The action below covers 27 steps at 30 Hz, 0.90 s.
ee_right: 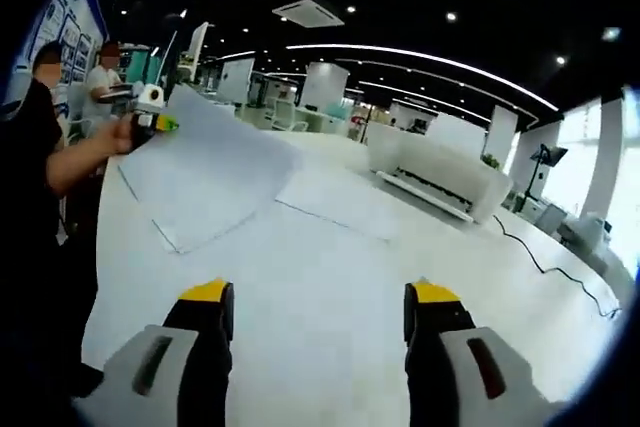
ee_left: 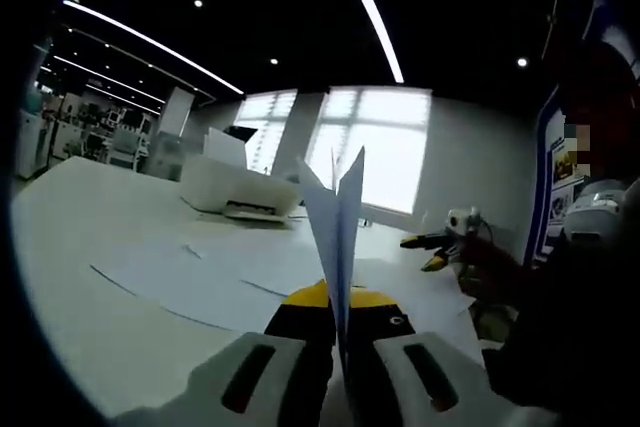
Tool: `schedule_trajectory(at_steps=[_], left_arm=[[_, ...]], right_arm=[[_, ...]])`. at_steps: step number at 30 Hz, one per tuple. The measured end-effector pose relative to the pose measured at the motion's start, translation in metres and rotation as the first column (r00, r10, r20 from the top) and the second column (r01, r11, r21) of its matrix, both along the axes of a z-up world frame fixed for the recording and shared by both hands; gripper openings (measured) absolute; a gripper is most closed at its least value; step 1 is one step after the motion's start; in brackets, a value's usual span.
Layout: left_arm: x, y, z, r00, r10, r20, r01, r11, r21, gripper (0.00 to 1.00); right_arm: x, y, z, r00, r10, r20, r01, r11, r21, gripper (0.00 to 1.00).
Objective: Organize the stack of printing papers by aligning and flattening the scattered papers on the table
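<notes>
White printing paper (ee_left: pixel 336 215) stands edge-on between the jaws of my left gripper (ee_left: pixel 338 315), which is shut on it. In the right gripper view that same gripper (ee_right: pixel 150 117) lifts one edge of a large sheet (ee_right: pixel 215 162) off the white table (ee_right: pixel 320 277). More sheets lie flat and scattered: one (ee_right: pixel 335 202) near the middle, others (ee_left: pixel 190 277) spread under the lifted paper. My right gripper (ee_right: pixel 318 322) hovers open over bare table, short of the sheets, with nothing between its fingers. It also appears as a small yellow-tipped gripper (ee_left: pixel 438 247) at the right of the left gripper view.
A white printer (ee_right: pixel 435 172) sits at the table's far side, seen too as the printer (ee_left: pixel 235 187) behind the papers. A black cable (ee_right: pixel 550 267) runs along the right of the table. The person's dark sleeve (ee_right: pixel 30 167) fills the left edge. Another person (ee_right: pixel 100 77) stands further back.
</notes>
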State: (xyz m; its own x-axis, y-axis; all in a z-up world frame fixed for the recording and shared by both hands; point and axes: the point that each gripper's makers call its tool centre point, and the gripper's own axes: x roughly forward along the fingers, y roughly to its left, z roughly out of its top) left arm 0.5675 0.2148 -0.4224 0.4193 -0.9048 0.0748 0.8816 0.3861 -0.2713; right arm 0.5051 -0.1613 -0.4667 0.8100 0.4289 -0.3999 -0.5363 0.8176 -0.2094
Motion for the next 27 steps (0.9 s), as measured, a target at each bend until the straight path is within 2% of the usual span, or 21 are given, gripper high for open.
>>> schedule_trajectory(at_steps=[4,9,12,16,23,25,27], left_arm=[[-0.001,-0.001,0.000,1.000,-0.002,0.000,0.002,1.000,0.003,0.06],[-0.001,-0.001,-0.001,1.000,-0.003,0.000,0.003,1.000,0.005,0.06],[-0.001,-0.001,-0.001,1.000,-0.003,-0.002,0.003,1.000,0.009,0.06],[0.001,0.001,-0.002,1.000,-0.003,-0.003,0.003,1.000,0.013,0.06],[0.000,0.000,-0.003,1.000,-0.004,-0.004,0.004,1.000,0.016,0.06],[0.000,-0.001,-0.002,1.000,-0.005,-0.004,0.005,1.000,0.017,0.06],[-0.001,-0.002,-0.002,1.000,-0.006,-0.004,0.006,1.000,0.018,0.06]], right_arm=[[0.015,-0.008,-0.010,0.999,0.018,-0.032,-0.018,1.000,0.003,0.75],[0.035,-0.030,-0.020,0.998,-0.016,-0.061,0.017,1.000,0.013,0.77],[0.039,-0.034,-0.024,0.997,-0.018,-0.081,0.022,0.998,0.052,0.77],[0.043,-0.039,-0.034,0.995,-0.032,-0.098,0.039,0.997,0.066,0.76],[0.048,-0.046,-0.040,0.991,-0.065,-0.117,0.082,0.986,0.143,0.74],[0.047,-0.045,-0.042,0.988,-0.069,-0.139,0.094,0.979,0.179,0.72],[0.044,-0.048,-0.039,0.990,-0.071,-0.118,0.092,0.978,0.188,0.71]])
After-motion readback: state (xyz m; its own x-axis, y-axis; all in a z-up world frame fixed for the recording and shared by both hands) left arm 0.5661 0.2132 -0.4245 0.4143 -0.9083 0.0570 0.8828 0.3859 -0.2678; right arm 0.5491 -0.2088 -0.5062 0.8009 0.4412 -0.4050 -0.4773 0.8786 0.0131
